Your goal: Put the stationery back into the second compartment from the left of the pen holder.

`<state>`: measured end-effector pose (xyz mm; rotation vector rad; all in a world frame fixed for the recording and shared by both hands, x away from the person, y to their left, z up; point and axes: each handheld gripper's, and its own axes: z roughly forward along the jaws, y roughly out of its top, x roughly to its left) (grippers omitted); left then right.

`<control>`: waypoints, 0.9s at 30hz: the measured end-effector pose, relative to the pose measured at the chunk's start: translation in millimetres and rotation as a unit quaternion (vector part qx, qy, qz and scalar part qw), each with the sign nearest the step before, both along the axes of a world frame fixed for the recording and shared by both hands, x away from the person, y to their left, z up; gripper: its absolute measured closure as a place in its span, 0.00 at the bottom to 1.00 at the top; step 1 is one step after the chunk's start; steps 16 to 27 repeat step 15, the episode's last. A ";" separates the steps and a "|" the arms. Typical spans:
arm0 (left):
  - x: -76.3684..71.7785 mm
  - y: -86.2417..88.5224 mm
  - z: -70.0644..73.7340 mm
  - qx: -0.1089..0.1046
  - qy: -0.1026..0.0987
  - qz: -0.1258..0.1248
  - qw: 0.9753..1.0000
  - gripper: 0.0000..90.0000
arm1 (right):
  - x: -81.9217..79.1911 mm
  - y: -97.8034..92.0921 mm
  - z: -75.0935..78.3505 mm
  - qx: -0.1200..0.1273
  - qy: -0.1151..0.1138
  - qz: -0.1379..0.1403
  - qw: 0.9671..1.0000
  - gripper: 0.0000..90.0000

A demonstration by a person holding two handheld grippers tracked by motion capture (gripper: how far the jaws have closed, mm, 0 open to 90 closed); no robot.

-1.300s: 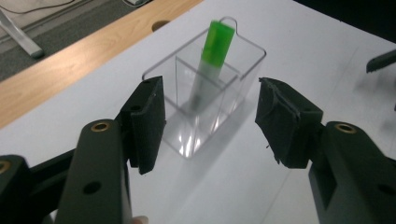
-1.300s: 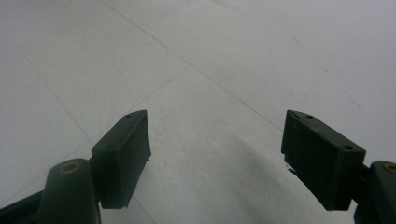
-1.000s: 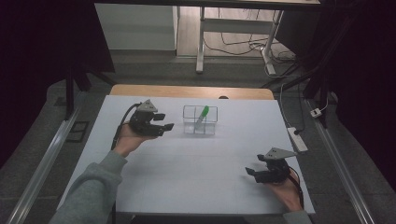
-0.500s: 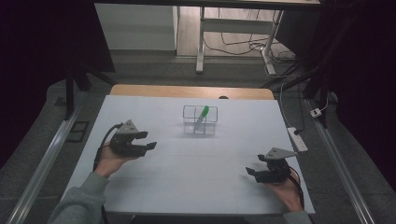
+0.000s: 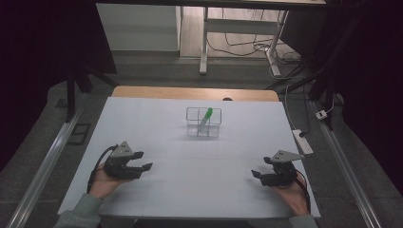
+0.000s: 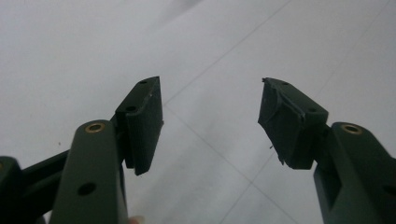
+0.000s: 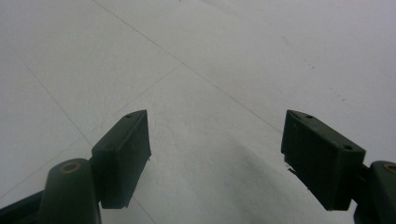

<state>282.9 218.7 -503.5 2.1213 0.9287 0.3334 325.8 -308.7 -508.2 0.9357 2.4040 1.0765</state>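
- Left gripper (image 5: 141,161), dark two-jaw tool with grey three-cornered plate on top, sits low over near-left part of white paper-covered table (image 5: 199,190); jaws spread wide, nothing between them, left gripper view has bare white sheet in the gap.
- Right gripper (image 5: 258,173), same build, rests at near-right edge; jaws also wide apart and empty.
- Both hands are well apart from the work, so the placing step looks done; judgement: parked, neutral pose.
- To finish well: keep both claws open and low, clear of the container, no sweeping toward the middle that could knock it.
- Further back, mid-table: clear square plastic organiser with compartments (image 5: 192,124).
- Green marker-like pen (image 5: 206,117) stands in it, tilted, top leaning toward the far right; looks to be in a right-hand cell, exact compartment hard to tell.
- Wooden table edge (image 5: 142,91) shows beyond the sheet.
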 end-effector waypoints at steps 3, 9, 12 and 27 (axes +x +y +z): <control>-0.9 1.5 -1.6 0.000 0.001 0.003 1.000 0.43 | -0.1 -0.3 -0.1 0.001 0.001 -0.001 1.000 0.26; -1.5 4.1 -5.0 -0.004 0.004 0.010 1.000 0.43 | -0.4 -0.5 0.4 0.000 0.001 0.001 1.000 0.26; -1.6 5.3 -7.6 -0.004 0.007 0.012 1.000 0.42 | -0.3 -0.3 0.0 0.000 0.001 0.001 1.000 0.26; -1.4 5.8 -8.2 -0.004 0.008 0.014 1.000 0.41 | 0.1 0.0 -0.3 0.000 -0.001 0.001 1.000 0.26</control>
